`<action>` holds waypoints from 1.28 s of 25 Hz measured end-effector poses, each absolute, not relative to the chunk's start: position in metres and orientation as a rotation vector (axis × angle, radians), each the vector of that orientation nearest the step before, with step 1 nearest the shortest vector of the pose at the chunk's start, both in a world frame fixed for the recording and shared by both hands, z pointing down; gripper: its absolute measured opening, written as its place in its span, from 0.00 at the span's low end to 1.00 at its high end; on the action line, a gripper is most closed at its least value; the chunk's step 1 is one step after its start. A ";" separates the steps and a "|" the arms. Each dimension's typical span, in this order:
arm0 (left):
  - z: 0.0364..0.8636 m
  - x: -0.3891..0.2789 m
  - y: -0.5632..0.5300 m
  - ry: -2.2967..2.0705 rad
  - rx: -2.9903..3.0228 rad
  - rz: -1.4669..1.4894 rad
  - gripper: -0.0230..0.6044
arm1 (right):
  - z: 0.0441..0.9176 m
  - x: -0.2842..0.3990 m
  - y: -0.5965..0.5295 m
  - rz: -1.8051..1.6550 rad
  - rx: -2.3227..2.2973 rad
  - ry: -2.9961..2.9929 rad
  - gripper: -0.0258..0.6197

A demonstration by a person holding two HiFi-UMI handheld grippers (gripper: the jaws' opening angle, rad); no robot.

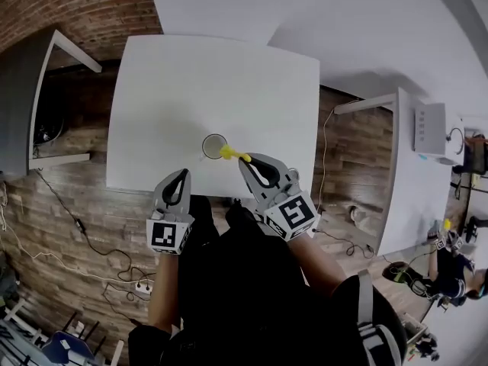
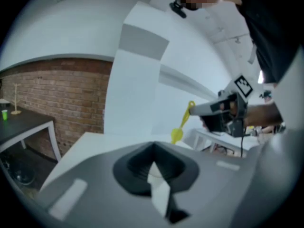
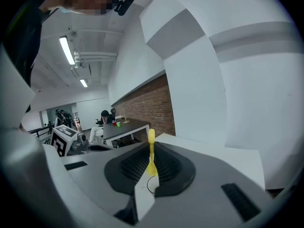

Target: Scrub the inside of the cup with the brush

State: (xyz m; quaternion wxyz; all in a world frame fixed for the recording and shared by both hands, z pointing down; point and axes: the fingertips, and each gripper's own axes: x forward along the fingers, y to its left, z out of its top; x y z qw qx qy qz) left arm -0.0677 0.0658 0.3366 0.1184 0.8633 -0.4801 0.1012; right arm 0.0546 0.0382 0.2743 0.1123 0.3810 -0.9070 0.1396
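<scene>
Scrubbing seems not yet begun: right gripper (image 1: 248, 163) clamps the brush (image 1: 232, 155) at the cup's (image 1: 214, 146) four o'clock. The left gripper (image 1: 181, 174), closed and empty, probably must steady the cup next.

1. Left gripper (image 1: 180, 175): jaws together, nothing between them, pointing forward at the near edge of the white table (image 1: 229, 82).
2. Right gripper (image 1: 247, 162): jaws clamped on a slim yellow plastic brush (image 1: 231, 154), angled leftward.
</scene>
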 end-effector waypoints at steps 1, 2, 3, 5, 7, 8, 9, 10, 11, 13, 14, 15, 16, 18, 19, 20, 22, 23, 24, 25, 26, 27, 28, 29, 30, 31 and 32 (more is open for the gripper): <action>0.325 -0.067 0.069 -1.443 2.525 0.275 0.04 | 0.271 0.055 0.041 0.406 1.119 -2.670 0.09; 0.316 -0.065 0.073 -1.478 2.517 0.260 0.04 | 0.269 0.055 0.045 0.406 1.120 -2.674 0.09; 0.307 -0.064 0.076 -1.507 2.507 0.253 0.04 | 0.270 0.055 0.047 0.410 1.121 -2.675 0.09; 0.293 -0.061 0.079 -1.547 2.493 0.254 0.04 | 0.272 0.055 0.049 0.419 1.124 -2.677 0.09; 0.286 -0.058 0.079 -1.571 2.503 0.223 0.04 | 0.273 0.054 0.046 0.417 1.131 -2.684 0.09; 0.285 -0.056 0.080 -1.581 2.508 0.203 0.04 | 0.273 0.055 0.046 0.417 1.132 -2.683 0.09; 0.285 -0.053 0.083 -1.587 2.511 0.190 0.04 | 0.274 0.057 0.048 0.420 1.131 -2.678 0.09; 0.285 -0.051 0.086 -1.588 2.513 0.186 0.04 | 0.276 0.059 0.050 0.424 1.129 -2.672 0.09; 0.283 -0.049 0.087 -1.591 2.515 0.188 0.04 | 0.276 0.060 0.050 0.425 1.126 -2.668 0.09; 0.275 -0.050 0.082 -1.606 2.516 0.203 0.04 | 0.278 0.057 0.048 0.424 1.115 -2.671 0.09; 0.272 -0.051 0.080 -1.617 2.514 0.207 0.04 | 0.278 0.055 0.047 0.422 1.109 -2.673 0.09; 0.270 -0.053 0.078 -1.627 2.515 0.204 0.04 | 0.279 0.054 0.047 0.421 1.104 -2.675 0.09; 0.269 -0.054 0.077 -1.636 2.521 0.195 0.04 | 0.279 0.054 0.047 0.420 1.101 -2.675 0.09; 0.269 -0.056 0.076 -1.649 2.533 0.179 0.04 | 0.279 0.054 0.047 0.419 1.100 -2.675 0.09; 0.269 -0.057 0.076 -1.655 2.531 0.178 0.04 | 0.279 0.054 0.047 0.419 1.100 -2.675 0.09; 0.269 -0.057 0.075 -1.658 2.524 0.182 0.04 | 0.279 0.054 0.047 0.420 1.100 -2.675 0.09; 0.270 -0.057 0.074 -1.658 2.509 0.194 0.04 | 0.280 0.054 0.046 0.422 1.101 -2.675 0.09; 0.271 -0.057 0.074 -1.654 2.510 0.193 0.04 | 0.280 0.054 0.046 0.422 1.102 -2.675 0.09; 0.272 -0.057 0.074 -1.651 2.516 0.191 0.04 | 0.280 0.054 0.045 0.422 1.105 -2.675 0.09; 0.271 -0.057 0.073 -1.648 2.521 0.190 0.04 | 0.280 0.054 0.045 0.422 1.108 -2.673 0.09; 0.271 -0.057 0.073 -1.647 2.524 0.190 0.04 | 0.280 0.054 0.044 0.421 1.111 -2.672 0.09; 0.270 -0.058 0.072 -1.647 2.524 0.188 0.04 | 0.280 0.054 0.044 0.421 1.114 -2.670 0.09; 0.270 -0.058 0.071 -1.646 2.523 0.188 0.04 | 0.281 0.054 0.043 0.422 1.116 -2.668 0.09; 0.270 -0.058 0.071 -1.645 2.522 0.189 0.04 | 0.281 0.054 0.043 0.423 1.117 -2.665 0.09; 0.270 -0.059 0.070 -1.645 2.521 0.191 0.04 | 0.282 0.054 0.042 0.423 1.119 -2.663 0.09; 0.269 -0.059 0.069 -1.648 2.521 0.192 0.04 | 0.282 0.054 0.041 0.423 1.120 -2.662 0.09; 0.268 -0.060 0.069 -1.650 2.521 0.192 0.04 | 0.282 0.055 0.040 0.423 1.122 -2.662 0.09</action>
